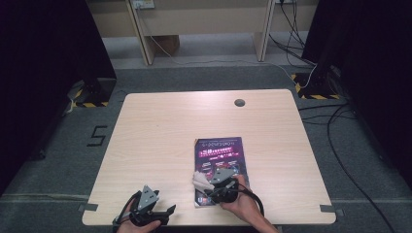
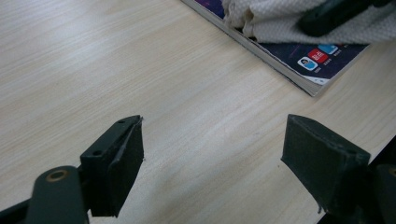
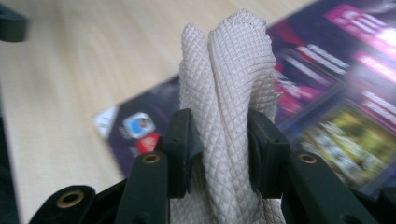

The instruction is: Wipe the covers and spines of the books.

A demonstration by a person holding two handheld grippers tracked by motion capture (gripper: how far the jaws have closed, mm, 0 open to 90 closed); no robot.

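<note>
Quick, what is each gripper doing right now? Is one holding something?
Left gripper: open, nothing between its jaws, just bare table.
Right gripper: closed on a bunched white cloth, over the magazine.

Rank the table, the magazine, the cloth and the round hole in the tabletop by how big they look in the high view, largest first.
1. table
2. magazine
3. cloth, bunched in the right claw and partly hidden
4. round hole
</note>
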